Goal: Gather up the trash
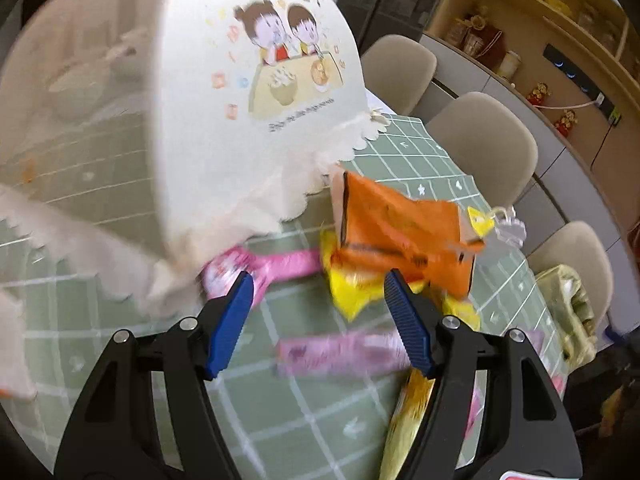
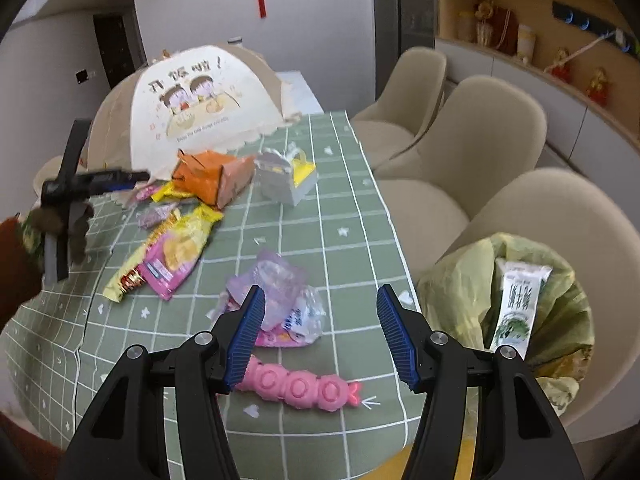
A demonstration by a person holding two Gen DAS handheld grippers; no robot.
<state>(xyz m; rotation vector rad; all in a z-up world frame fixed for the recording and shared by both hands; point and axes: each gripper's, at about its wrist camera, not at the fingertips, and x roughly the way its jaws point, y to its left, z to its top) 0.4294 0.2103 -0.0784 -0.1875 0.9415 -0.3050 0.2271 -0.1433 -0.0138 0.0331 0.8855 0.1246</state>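
Left claw (image 1: 318, 286), open and empty; orange carton (image 1: 404, 232) lies just beyond, upper right, long axis crosswise. Right claw (image 2: 320, 300) open, empty.

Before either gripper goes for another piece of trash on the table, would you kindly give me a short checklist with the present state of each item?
1. Left gripper open, nothing between its pads: ok.
2. Right gripper open and empty: ok.
3. Bin bag open beside the table, a milk carton already inside: ok.
4. Orange carton ahead of the left gripper and free of the food cover: cannot tell, the picture is blurred.
5. Crumpled clear wrapper within the right gripper's line: ok.
6. Table cleared: not ok.
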